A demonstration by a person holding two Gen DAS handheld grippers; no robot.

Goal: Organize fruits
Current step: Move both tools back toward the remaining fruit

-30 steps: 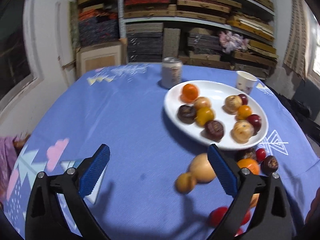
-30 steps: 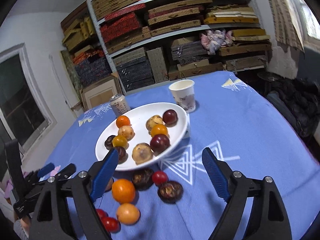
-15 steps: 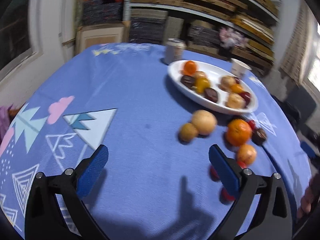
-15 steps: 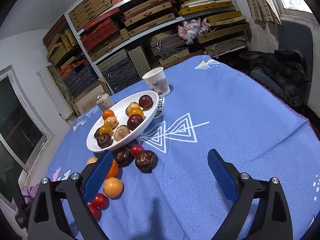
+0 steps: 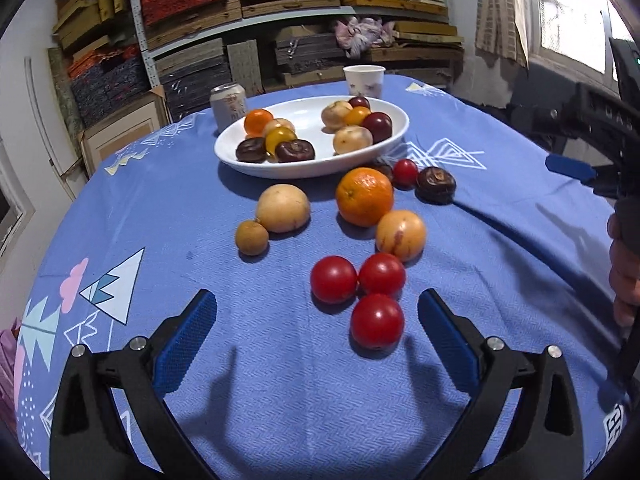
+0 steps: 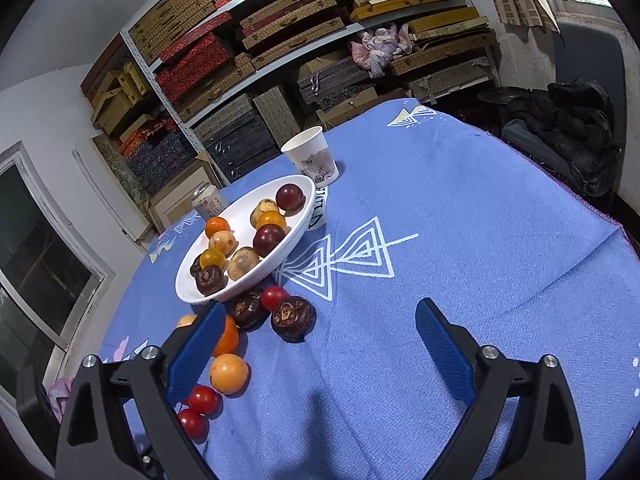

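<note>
A white oval plate (image 5: 384, 156) (image 6: 188, 294) holds several fruits on the blue tablecloth. Loose fruit lies in front of it: three red tomatoes (image 5: 376, 320), a large orange (image 5: 364, 196), a yellow-pink fruit (image 5: 400, 235), a pale round fruit (image 5: 282, 208), a small brown fruit (image 5: 251, 237), a small red fruit (image 5: 405, 173) and a dark mangosteen (image 5: 436, 185) (image 6: 293, 318). My left gripper (image 5: 316, 332) is open and empty, just short of the tomatoes. My right gripper (image 6: 316, 344) is open and empty, above the cloth right of the loose fruit.
A drink can (image 5: 226, 104) and a paper cup (image 5: 364, 79) (image 6: 312, 156) stand behind the plate. Shelves of boxes fill the back wall. The right gripper's body and the hand holding it show at the left wrist view's right edge (image 5: 608, 152). The table edge curves right (image 6: 592, 208).
My left gripper has swung right and nearer the loose fruit, so the tomatoes now lie between its fingers' line. My right gripper has risen and pulled back from the plate. Both stayed open.
</note>
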